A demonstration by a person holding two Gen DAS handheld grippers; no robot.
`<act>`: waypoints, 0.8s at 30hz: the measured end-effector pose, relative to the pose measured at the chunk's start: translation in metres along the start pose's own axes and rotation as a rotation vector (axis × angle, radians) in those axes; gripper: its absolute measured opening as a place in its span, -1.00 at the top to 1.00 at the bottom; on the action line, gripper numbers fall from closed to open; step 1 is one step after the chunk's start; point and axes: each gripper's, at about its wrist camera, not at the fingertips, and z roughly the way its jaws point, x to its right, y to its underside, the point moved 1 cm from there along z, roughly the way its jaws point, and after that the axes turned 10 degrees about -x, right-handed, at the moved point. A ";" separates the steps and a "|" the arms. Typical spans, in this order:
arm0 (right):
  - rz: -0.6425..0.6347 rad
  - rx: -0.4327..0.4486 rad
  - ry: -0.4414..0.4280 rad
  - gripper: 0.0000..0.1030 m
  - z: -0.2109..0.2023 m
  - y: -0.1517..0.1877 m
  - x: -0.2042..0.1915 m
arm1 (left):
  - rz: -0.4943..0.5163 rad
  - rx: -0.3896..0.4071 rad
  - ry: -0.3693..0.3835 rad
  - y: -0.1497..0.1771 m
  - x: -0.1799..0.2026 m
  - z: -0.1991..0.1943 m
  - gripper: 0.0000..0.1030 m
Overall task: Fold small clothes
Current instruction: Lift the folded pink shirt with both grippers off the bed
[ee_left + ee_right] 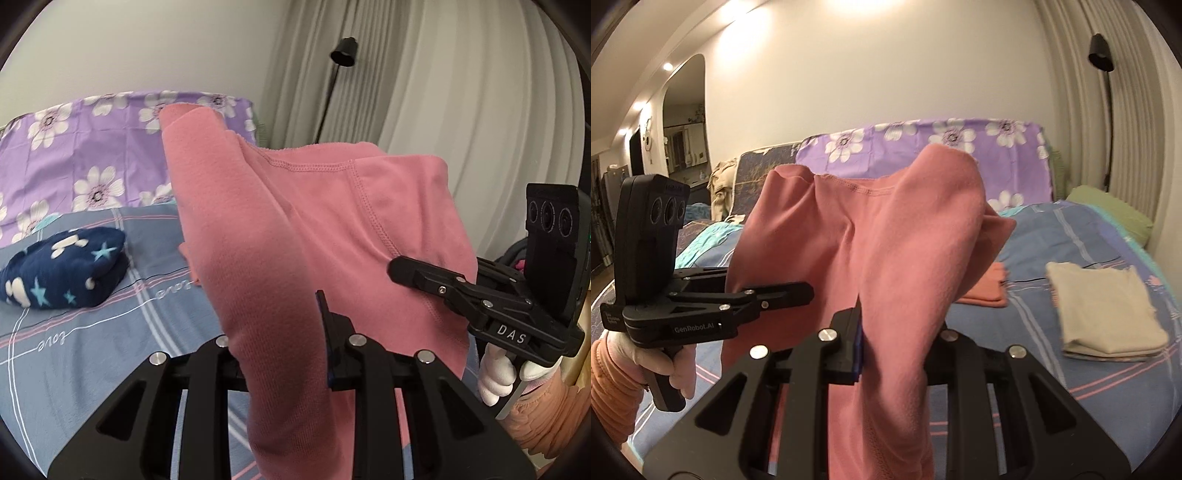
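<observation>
left wrist view: the pink garment (295,229) fills the centre of the frame, lifted clear of the blue plaid bedsheet (92,350), and the left gripper (280,332) at the bottom has its jaws closed on a fold of it, cloth spilling down between the fingers. at right, the right gripper (421,273) bites the same garment's other edge, held by a white-gloved hand (498,373). a folded navy star-print piece (62,269) sits at mid left on the sheet, a purple floral cover (92,147) behind it. right wrist view: the pink garment (886,258) hangs in the centre again, the right gripper (886,343) clamped on it at the bottom, the left gripper (790,291) pinching it from mid left. on the bed at right lie a folded beige piece (1108,306) and a folded orange piece (986,288).
</observation>
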 end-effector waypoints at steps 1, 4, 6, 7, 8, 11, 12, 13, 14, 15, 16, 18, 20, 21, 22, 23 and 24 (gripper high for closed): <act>0.005 0.005 0.009 0.60 -0.004 0.001 0.004 | 0.008 -0.003 0.006 -0.003 0.007 0.003 0.51; 0.024 0.025 0.044 0.60 -0.018 0.004 0.021 | 0.045 -0.015 0.014 -0.014 0.026 0.016 0.51; 0.035 0.039 0.073 0.60 -0.029 0.007 0.035 | 0.078 -0.026 0.018 -0.024 0.042 0.025 0.51; 0.039 0.044 0.083 0.60 -0.033 0.007 0.041 | 0.095 -0.032 0.023 -0.030 0.053 0.029 0.51; 0.048 0.050 0.097 0.60 -0.037 0.007 0.050 | 0.104 -0.034 0.026 -0.033 0.058 0.031 0.51; 0.083 0.054 0.130 0.60 -0.047 0.004 0.079 | 0.141 -0.050 0.048 -0.053 0.081 0.045 0.51; 0.096 0.053 0.143 0.60 -0.050 0.002 0.091 | 0.153 -0.061 0.057 -0.063 0.090 0.053 0.51; 0.103 0.053 0.151 0.60 -0.054 0.001 0.099 | 0.164 -0.067 0.062 -0.069 0.098 0.057 0.51; 0.111 0.058 0.168 0.60 -0.059 -0.004 0.113 | 0.178 -0.071 0.064 -0.076 0.105 0.062 0.51; 0.112 0.061 0.183 0.60 -0.063 -0.008 0.121 | 0.198 -0.073 0.062 -0.086 0.114 0.070 0.51; 0.112 0.064 0.197 0.60 -0.065 -0.011 0.128 | 0.216 -0.072 0.059 -0.097 0.121 0.077 0.51; 0.113 0.070 0.232 0.60 -0.070 -0.023 0.148 | 0.243 -0.064 0.058 -0.116 0.134 0.089 0.51; 0.116 0.073 0.269 0.60 -0.073 -0.036 0.168 | 0.253 -0.050 0.065 -0.134 0.143 0.100 0.51; 0.119 0.078 0.287 0.60 -0.073 -0.043 0.178 | 0.254 -0.041 0.068 -0.146 0.148 0.109 0.51; 0.124 0.084 0.311 0.60 -0.073 -0.051 0.190 | 0.254 -0.036 0.068 -0.154 0.151 0.116 0.51; 0.127 0.088 0.327 0.60 -0.073 -0.056 0.197 | 0.253 -0.033 0.069 -0.166 0.155 0.126 0.51; 0.131 0.090 0.347 0.60 -0.071 -0.063 0.205 | 0.255 -0.032 0.069 -0.171 0.158 0.132 0.51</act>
